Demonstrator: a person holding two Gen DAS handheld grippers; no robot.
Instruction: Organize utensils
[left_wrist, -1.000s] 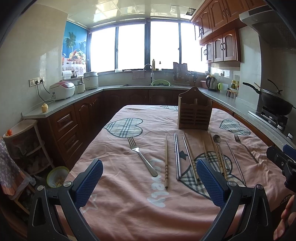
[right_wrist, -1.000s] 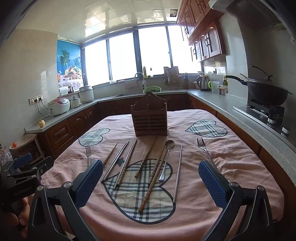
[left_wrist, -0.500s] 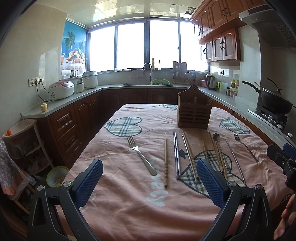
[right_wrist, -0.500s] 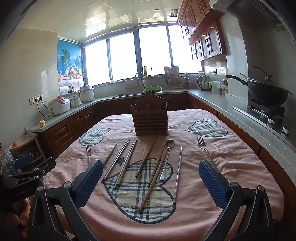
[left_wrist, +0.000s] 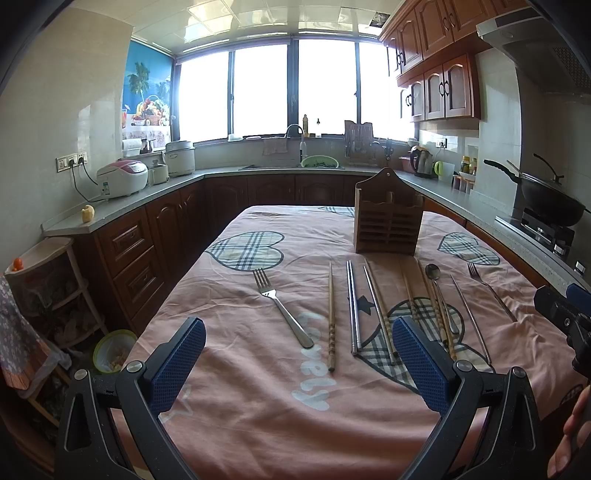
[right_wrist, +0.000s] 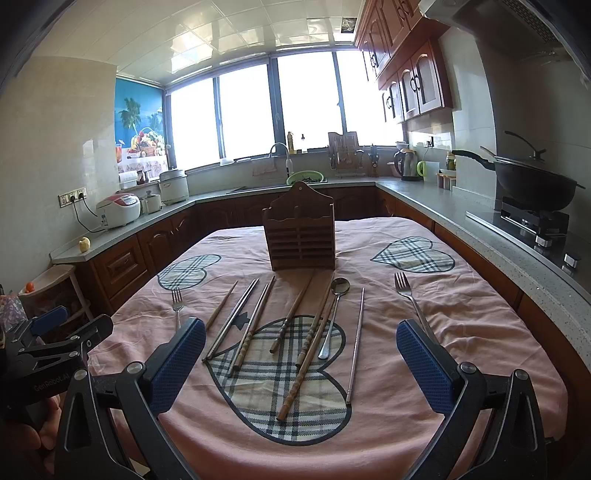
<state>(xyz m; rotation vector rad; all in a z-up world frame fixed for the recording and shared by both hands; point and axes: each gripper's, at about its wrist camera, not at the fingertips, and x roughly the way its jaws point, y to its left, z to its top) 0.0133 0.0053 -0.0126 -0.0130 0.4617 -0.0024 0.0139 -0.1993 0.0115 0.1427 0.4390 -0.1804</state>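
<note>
Salmon pink cloth (right_wrist: 461, 314) on the surface, with plaid hearts (right_wrist: 413, 254) in beige and navy. Brown wooden holder (right_wrist: 301, 236), silver forks (left_wrist: 282, 306), tan chopsticks (left_wrist: 331, 317). Claw pads (right_wrist: 421, 365) are blue with dotted texture.

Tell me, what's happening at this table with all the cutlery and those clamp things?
A person holds a two-finger gripper in each hand over a table with a pink cloth. Both the left gripper and the right gripper have their jaws wide open and hold nothing. Two forks, a spoon and several chopsticks lie flat in a row on the cloth. Behind them stands a wooden holder; no utensil shows above its rim. Sorting has not started.
</note>
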